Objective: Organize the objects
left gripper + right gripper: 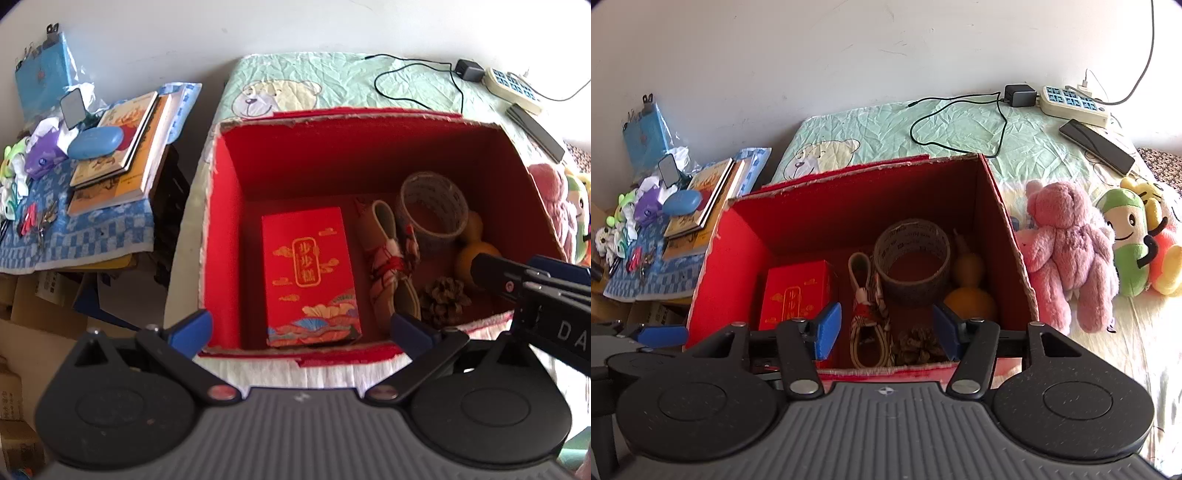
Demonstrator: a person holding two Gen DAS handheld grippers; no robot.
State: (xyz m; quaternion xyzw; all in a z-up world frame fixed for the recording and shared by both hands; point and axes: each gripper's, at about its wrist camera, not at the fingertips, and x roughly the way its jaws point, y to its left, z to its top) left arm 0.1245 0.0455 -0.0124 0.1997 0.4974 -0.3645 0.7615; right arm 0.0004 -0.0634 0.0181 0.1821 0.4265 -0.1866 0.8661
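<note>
Red cardboard box [229,236] on the bed, contents left to right: red gift carton [309,275], striped shoe [388,258], pinecone [445,301], tape roll [432,208], gourd [471,251]. Left gripper [301,328] and right gripper [886,326]: jaws apart, empty, at the box's near edge. Pink teddy bear [1067,251] beside the box's right wall.

In the box [229,236], the packet [308,277] lies left of the tape roll [432,210]; plush toys [1067,254] sit right.

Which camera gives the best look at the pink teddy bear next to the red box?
The right wrist view: the pink teddy bear lies whole and unobstructed on the bed, right of the red box. In the left wrist view only a blurred sliver of it peeks past the box wall at the frame's edge.
</note>
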